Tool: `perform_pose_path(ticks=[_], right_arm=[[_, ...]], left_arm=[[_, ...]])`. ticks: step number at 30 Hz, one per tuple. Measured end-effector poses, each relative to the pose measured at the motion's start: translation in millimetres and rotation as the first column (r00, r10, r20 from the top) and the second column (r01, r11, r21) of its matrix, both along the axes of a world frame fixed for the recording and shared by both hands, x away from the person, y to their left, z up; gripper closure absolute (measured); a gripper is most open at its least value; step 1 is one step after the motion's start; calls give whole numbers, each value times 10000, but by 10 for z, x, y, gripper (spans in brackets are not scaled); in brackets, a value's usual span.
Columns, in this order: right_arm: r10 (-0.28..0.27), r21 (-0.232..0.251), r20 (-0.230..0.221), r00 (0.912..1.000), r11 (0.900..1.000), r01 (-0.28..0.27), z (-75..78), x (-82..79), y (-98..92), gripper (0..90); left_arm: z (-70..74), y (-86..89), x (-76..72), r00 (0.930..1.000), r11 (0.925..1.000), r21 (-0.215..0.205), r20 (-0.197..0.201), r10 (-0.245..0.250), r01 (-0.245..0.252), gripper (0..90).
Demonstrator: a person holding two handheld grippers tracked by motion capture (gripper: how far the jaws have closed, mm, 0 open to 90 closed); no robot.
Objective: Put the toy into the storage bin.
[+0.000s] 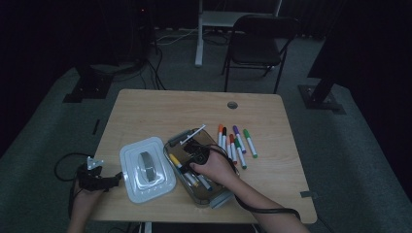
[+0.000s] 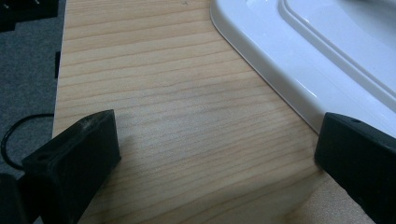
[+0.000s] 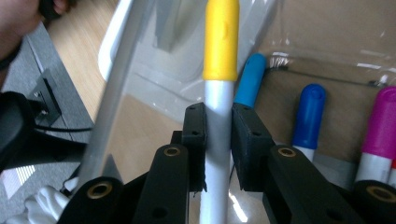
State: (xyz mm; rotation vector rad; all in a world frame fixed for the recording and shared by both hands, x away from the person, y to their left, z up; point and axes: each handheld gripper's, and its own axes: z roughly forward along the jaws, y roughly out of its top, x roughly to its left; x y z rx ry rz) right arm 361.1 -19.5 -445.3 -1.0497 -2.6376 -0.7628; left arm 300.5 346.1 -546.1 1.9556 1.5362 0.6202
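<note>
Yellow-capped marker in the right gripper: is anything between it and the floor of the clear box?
Nothing visible. The right gripper is shut on the yellow-capped marker inside the clear box; the blue-capped markers and the pink-capped marker lie to one side of it.

Yellow-capped marker (image 3: 219, 84), white lid (image 1: 145, 167)

Table (image 1: 145, 104) centre of floor, chair (image 1: 256, 41) behind far edge. Lid (image 1: 145, 170) on table, near-left part. Box (image 1: 214, 196) just right of lid, touching or nearly so. Markers in box (image 1: 194, 178) lying lengthwise. Loose markers (image 1: 237, 141) on table right of box, side by side. Right gripper (image 1: 187, 158) inside box, marker (image 3: 219, 88) between its pads. Left gripper (image 1: 119, 177) at table's left edge, just left of lid.
</note>
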Motion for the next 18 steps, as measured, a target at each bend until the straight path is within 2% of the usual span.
perform_pose_path(ticks=[6, 10, 18], right_arm=[[256, -783, -381, 9989, 9965, -285, -141, -8, 77, 763], [477, -1235, -514, 9975, 9909, -538, -185, -16, 112, 761], [645, -1819, -773, 9949, 9802, -777, -268, -11, 148, 734]], left_arm=[[0, -1, 0, 10000, 10000, -10, -2, 4, -4, 5], [0, -1, 0, 10000, 10000, -10, -3, 3, -3, 5], [0, -1, -1, 10000, 10000, -8, -5, 5, -5, 5]])
